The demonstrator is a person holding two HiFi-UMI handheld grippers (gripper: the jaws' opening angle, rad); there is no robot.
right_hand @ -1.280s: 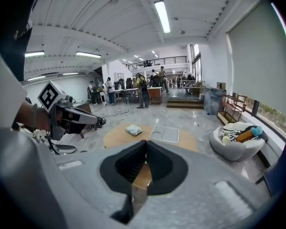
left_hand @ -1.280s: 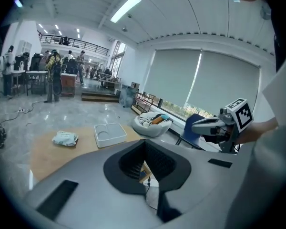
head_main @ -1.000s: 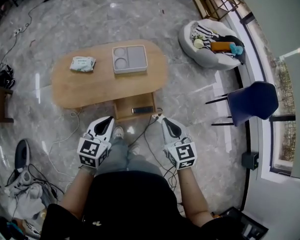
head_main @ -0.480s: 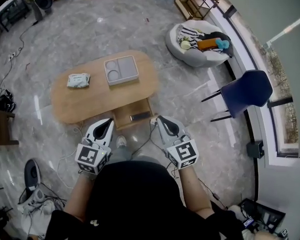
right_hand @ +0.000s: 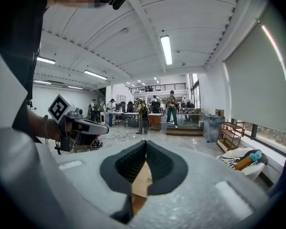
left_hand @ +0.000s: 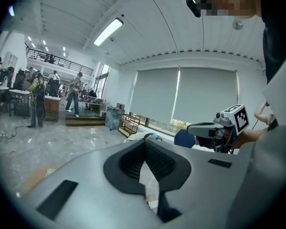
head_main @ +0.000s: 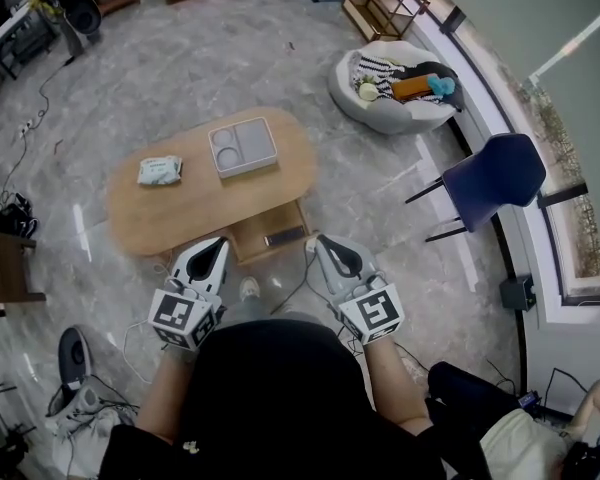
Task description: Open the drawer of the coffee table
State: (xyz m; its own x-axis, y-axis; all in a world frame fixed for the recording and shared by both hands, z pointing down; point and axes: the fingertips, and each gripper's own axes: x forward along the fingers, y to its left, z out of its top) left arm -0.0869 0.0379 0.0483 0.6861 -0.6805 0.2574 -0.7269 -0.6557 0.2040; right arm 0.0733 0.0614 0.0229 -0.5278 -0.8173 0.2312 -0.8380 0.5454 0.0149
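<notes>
1. The coffee table (head_main: 200, 196) has its drawer (head_main: 261, 225) pulled out toward the person, with a dark flat item (head_main: 283, 236) inside.
2. The left gripper (head_main: 216, 246) and right gripper (head_main: 322, 245) hover clenched and empty on either side of the drawer, apart from it, likely because the pull looks done.

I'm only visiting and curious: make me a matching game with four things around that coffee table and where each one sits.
1 grey tray
2 pack of wipes
3 drawer
4 blue chair

A standing right of the coffee table
B pulled out at the table's near side
C on the table, left part
D on the table, by its far edge

Pairs: 1-D, 2-C, 3-B, 4-A
</notes>
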